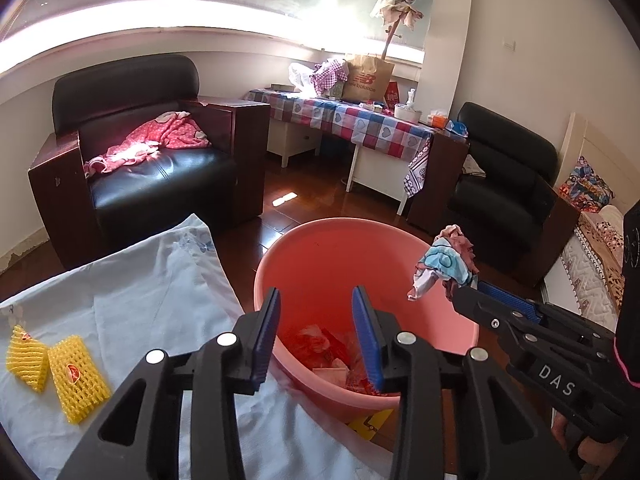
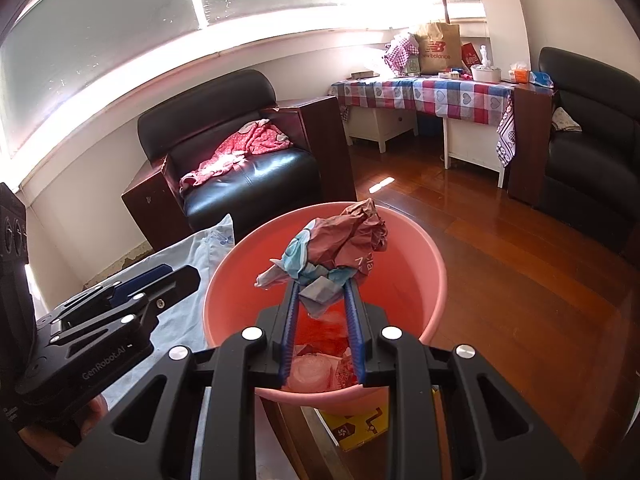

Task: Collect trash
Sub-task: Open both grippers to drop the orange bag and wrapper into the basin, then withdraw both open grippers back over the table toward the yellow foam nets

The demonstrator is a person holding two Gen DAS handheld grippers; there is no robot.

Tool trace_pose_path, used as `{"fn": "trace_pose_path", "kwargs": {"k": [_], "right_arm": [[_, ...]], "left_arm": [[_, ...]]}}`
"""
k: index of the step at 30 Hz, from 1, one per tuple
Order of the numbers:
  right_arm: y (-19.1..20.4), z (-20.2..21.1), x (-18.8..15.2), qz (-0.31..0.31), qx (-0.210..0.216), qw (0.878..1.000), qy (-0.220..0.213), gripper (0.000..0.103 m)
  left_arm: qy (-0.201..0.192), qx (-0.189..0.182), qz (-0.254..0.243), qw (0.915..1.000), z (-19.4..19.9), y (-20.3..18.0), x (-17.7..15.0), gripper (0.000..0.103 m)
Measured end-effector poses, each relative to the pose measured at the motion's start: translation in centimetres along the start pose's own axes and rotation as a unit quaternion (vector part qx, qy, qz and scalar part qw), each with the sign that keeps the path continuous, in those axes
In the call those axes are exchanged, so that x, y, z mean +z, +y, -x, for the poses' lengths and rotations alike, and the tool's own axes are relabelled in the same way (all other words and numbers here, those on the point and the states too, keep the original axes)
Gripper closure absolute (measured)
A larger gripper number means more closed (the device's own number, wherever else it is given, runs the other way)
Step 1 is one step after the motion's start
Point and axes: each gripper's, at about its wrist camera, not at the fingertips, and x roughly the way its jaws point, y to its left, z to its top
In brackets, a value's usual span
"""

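Left wrist view: the left gripper [image 1: 316, 312] hangs over the pink bucket [image 1: 320, 248], jaws apart with nothing between them; wrappers in the bottom are partly hidden behind them. Two yellow foam nets [image 1: 60, 372] lie on the pale cloth [image 1: 160, 280], unseen from the other side.

Right wrist view: the right gripper [image 2: 322, 280] has its jaws clamped on a crumpled wrapper [image 2: 340, 244] above the bucket.

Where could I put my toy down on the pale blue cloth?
The pale blue cloth is bare between the two yellow foam nets and the pink bucket. Its near-left part is taken by the nets. The bucket is crowded: trash at the bottom, and the right hand-held gripper holds a crumpled wrapper over it.
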Motion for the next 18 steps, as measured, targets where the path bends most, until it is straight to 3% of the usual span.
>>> {"fn": "trace_pose_path", "kwargs": {"k": [10, 13, 18], "right_arm": [[-0.8, -1.5, -0.1, -0.025, -0.010, 0.999, 0.036, 0.077], [-1.0, -1.7, -0.4, -0.030, -0.012, 0.999, 0.040, 0.068], [-0.4, -1.5, -0.8, -0.025, -0.007, 0.999, 0.038, 0.066]], "left_arm": [[-0.001, -0.002, 0.013, 0.9999, 1.0, 0.4, 0.1, 0.053], [-0.003, -0.002, 0.013, 0.9999, 1.2, 0.5, 0.0, 0.052], [-0.001, -0.001, 0.017, 0.9999, 1.6, 0.8, -0.3, 0.052]]}}
